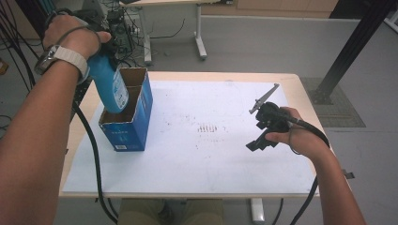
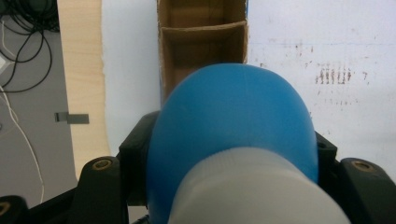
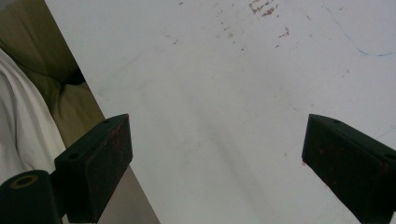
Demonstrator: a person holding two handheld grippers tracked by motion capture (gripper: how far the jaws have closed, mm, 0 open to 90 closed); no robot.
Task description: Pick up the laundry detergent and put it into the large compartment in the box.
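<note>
Bare forearms, a wristwatch (image 1: pixel 56 57) with a pale strap on the left. Both grippers are black; thick black cables (image 1: pixel 94 150) trail away; brass-ringed screw holes (image 2: pixel 102 164) sit beside the fingers (image 3: pixel 100 163).

What we cannot make out: the bottle's ends, the box's inside, the jaws' contact

In the high view the blue bottle (image 1: pixel 109 84) has its lower end sunk inside the cardboard box (image 1: pixel 136 126), so we cannot tell whether it touches the floor of its compartment, and its cap end is covered by the left hand (image 1: pixel 75 35), which also hides most of the left gripper (image 1: pixel 105 44). In the left gripper view the bottle is close and blurred, its pale cap cut by the bottom edge, and it hides the near compartment. The box label is too small for us to read. In the right gripper view the right gripper (image 3: pixel 215 154) has its right jaw cut off by the picture's edge.
</note>
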